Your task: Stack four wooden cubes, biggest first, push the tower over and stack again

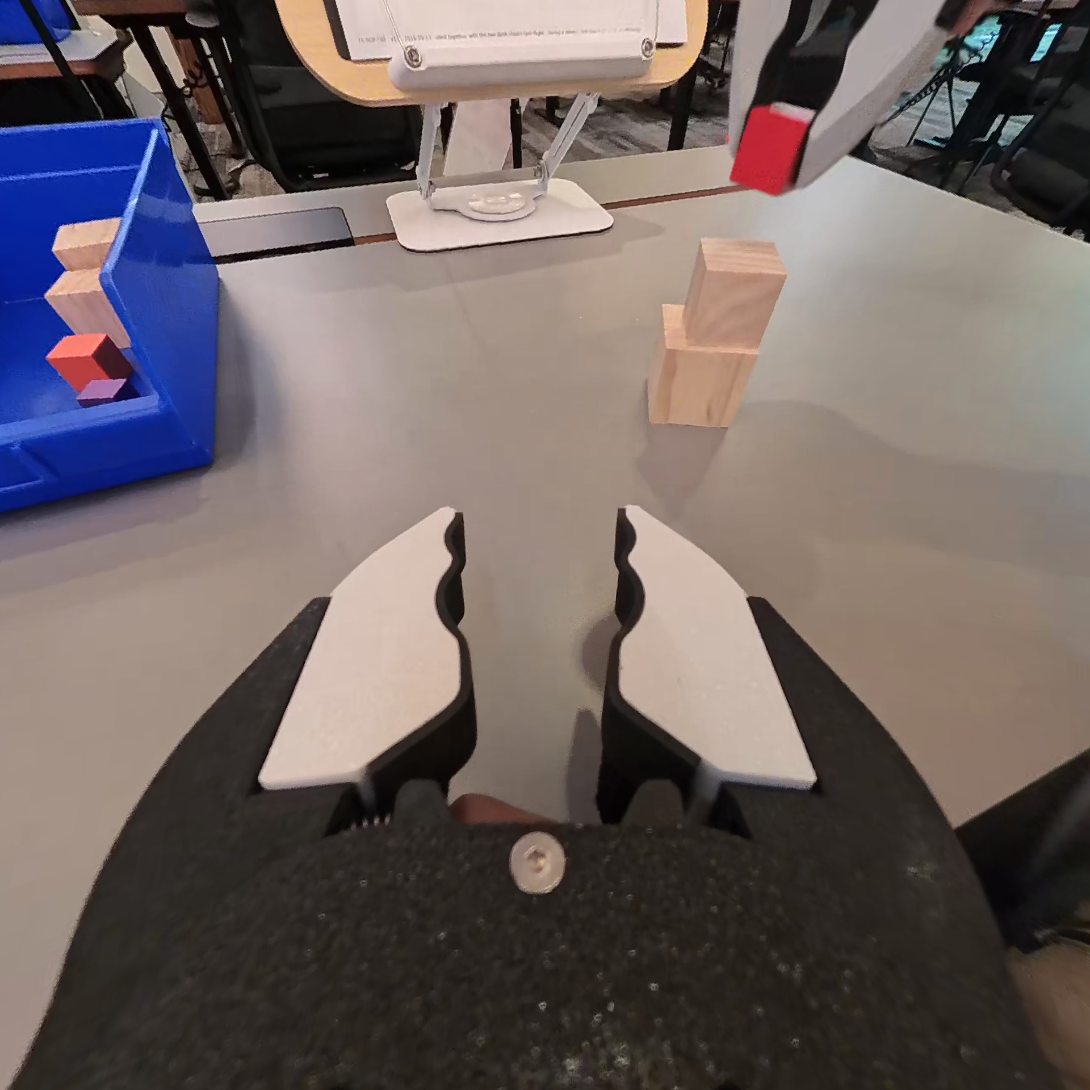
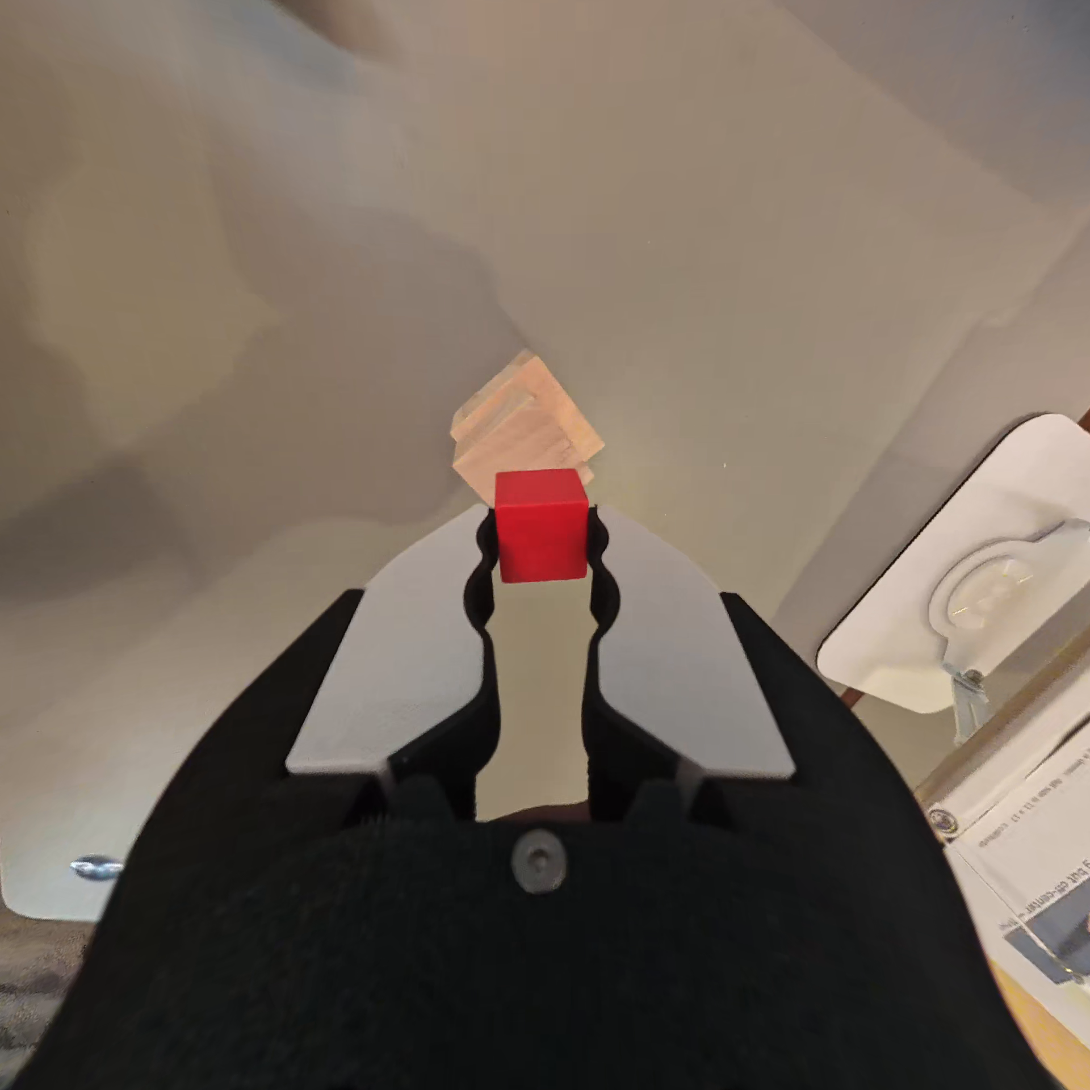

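Your right gripper (image 2: 541, 534) grips a small red wooden cube (image 2: 541, 534), held above two stacked pale wood cubes (image 1: 711, 336). Your left gripper (image 1: 539, 531) w/ jaws apart, empty, over grey table (image 1: 413, 365).

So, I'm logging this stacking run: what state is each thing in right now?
Left gripper: open, empty.
Right gripper: shut on small red cube, above the stack.
Larger bare wooden cube: on the grey table.
Smaller bare wooden cube: stacked on it, twisted.
Blue plastic bin: holds more cubes.
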Action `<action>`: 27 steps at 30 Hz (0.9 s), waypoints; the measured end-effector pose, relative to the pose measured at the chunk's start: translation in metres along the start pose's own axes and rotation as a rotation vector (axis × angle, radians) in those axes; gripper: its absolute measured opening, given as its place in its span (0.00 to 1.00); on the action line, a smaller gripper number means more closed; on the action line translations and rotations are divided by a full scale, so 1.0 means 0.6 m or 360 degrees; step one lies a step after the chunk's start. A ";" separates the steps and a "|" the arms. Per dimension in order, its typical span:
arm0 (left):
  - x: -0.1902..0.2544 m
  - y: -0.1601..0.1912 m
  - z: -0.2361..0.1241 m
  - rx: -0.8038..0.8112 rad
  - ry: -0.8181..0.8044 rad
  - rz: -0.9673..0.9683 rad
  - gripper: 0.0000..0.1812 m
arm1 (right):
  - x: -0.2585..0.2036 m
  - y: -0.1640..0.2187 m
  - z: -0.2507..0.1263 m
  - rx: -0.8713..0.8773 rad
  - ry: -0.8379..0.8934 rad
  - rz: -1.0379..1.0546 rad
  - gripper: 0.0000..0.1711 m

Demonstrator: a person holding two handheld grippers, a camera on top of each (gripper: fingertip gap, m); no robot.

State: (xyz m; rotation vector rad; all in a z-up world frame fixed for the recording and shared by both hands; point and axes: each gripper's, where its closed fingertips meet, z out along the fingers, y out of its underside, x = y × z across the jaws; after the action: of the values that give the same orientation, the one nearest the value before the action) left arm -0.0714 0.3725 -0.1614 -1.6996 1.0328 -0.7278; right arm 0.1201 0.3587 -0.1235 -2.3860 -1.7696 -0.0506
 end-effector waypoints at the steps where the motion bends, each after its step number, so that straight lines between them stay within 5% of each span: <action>1: 0.001 -0.001 -0.001 0.0003 -0.0002 0.0006 0.27 | -0.002 0.001 0.007 -0.0024 0.0000 -0.0026 0.17; 15: 0.004 -0.008 -0.008 0.0008 -0.0001 0.0040 0.27 | -0.011 -0.007 0.030 -0.0033 -0.0101 -0.0018 0.22; 21: 0.000 -0.013 -0.037 -0.0034 0.0040 0.0100 0.28 | 0.009 0.002 -0.082 0.0193 0.0308 0.0138 0.24; 27: 0.063 0.039 -0.118 -0.0315 0.0511 0.0254 0.31 | -0.107 0.012 -0.120 0.0773 0.0739 0.0441 0.25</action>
State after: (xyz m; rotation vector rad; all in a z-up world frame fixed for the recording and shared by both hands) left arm -0.1202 0.3046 -0.1589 -1.6748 1.4885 -0.8336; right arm 0.1131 0.2847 -0.0616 -2.0279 -1.0869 -0.1137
